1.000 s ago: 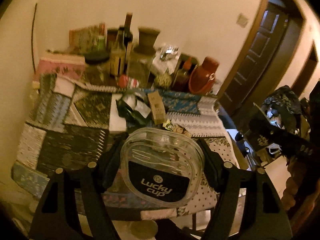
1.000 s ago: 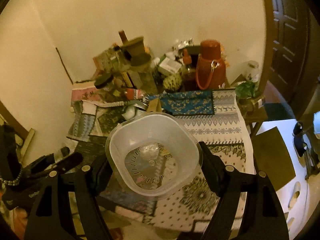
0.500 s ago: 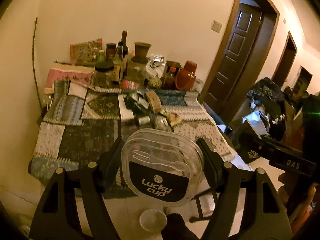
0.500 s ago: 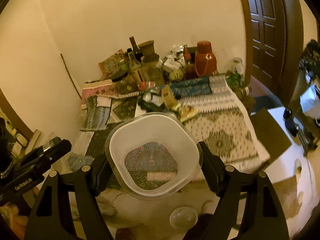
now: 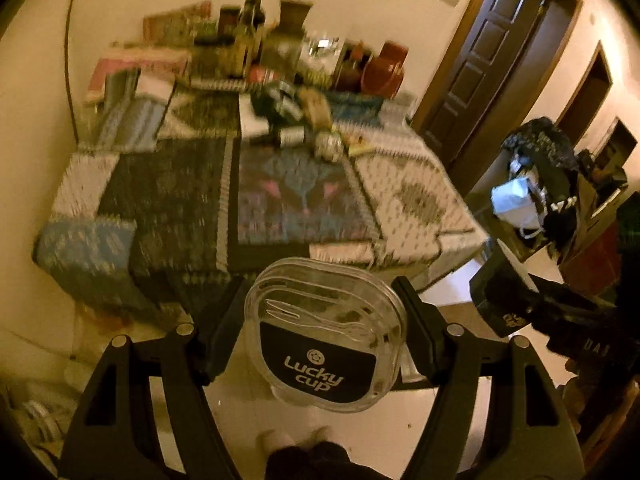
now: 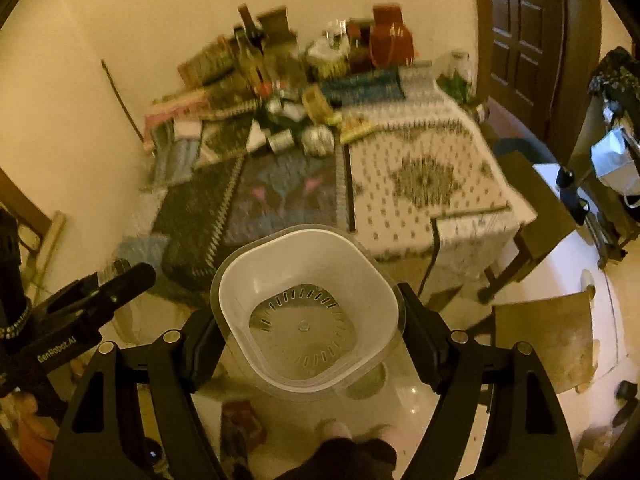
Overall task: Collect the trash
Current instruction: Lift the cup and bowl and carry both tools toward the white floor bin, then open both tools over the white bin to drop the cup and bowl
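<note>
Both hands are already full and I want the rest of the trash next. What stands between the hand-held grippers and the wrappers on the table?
Mainly their own loads: the left hand-held gripper is shut on the Lucky Cup lid, the right hand-held gripper on the plastic container. The wrappers lie mid-table, past bare tablecloth.

Open patchwork tablecloth (image 6: 288,196) up front; bottles (image 6: 250,52) and litter (image 6: 304,120) crowding the far edge.

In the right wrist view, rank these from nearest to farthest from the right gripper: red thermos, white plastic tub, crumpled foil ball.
1. White plastic tub: clamped in the right gripper.
2. Crumpled foil ball: mid-table, in the trash pile.
3. Red thermos: far end of the table, against the wall.
</note>
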Tool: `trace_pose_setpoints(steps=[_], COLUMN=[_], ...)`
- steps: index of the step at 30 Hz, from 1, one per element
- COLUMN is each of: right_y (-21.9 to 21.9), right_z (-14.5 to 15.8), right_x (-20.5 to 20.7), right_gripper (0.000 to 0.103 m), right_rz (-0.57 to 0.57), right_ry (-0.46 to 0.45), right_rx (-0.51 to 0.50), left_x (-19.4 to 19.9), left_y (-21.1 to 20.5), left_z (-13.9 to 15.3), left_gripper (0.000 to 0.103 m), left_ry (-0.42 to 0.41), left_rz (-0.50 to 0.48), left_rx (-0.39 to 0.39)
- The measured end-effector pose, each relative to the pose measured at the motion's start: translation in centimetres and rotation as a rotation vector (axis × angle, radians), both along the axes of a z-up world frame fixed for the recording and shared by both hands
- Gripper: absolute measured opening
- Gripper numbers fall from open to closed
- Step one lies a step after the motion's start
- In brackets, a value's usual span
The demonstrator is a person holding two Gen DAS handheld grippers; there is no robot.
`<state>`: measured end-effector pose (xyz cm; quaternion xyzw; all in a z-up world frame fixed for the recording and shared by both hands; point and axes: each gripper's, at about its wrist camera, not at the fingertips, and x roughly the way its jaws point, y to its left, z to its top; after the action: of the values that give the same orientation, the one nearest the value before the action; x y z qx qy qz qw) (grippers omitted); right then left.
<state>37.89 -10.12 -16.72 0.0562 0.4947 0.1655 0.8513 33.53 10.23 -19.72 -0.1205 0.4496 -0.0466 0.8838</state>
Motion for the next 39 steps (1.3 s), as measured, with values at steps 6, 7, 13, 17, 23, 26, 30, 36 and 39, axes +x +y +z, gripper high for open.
trace_pose_setpoints(steps=[6, 7, 13, 17, 23, 26, 30, 36, 39], right_y=[0.2, 0.3, 0.2, 0.0, 0.0, 0.1, 0.8, 1.2, 0.7], right_z=[-8.4, -10.1, -19.5, -26.4, -35.4, -38.8, -43.4, -47.2, -47.9], right_x=[0.7, 0.7, 0.8, 0.8, 0.9, 0.8, 0.6, 0.1, -0.2], right_gripper=[0.075, 0.075, 0.075, 0.076, 0.076, 0.076, 0.076, 0.076, 0.076], right_rz=[0.079, 0.094, 0.133, 0.145, 0.154, 0.159, 0.193, 0.21, 0.205], right_ry=[0.123, 0.143, 0.247, 0.294, 0.332, 0.356, 0.435, 0.477, 0.46], right_rx=[-0.049, -0.063, -0.088, -0.104, -0.117, -0.082, -0.045, -0.008, 0.008], left_x=[0.5, 0.7, 1.2, 1.1, 0.5, 0.2, 0.0, -0.1, 0.1], left_y=[-0.9, -1.0, -1.5, -1.3, -0.7, -0.5, -0.4, -0.8, -1.3], left_z=[-7.0, -8.1, -17.3, -23.4, -32.3, -36.1, -40.3, -44.5, -46.0], left_gripper=[0.071, 0.071, 0.071, 0.071, 0.071, 0.07, 0.07, 0.07, 0.07], left_ry=[0.097, 0.109, 0.183, 0.219, 0.277, 0.306, 0.345, 0.388, 0.401], left_rz=[0.025, 0.03, 0.062, 0.09, 0.124, 0.133, 0.142, 0.139, 0.121], left_rx=[-0.008, -0.008, -0.008, -0.018, -0.033, -0.027, -0.032, -0.057, -0.062])
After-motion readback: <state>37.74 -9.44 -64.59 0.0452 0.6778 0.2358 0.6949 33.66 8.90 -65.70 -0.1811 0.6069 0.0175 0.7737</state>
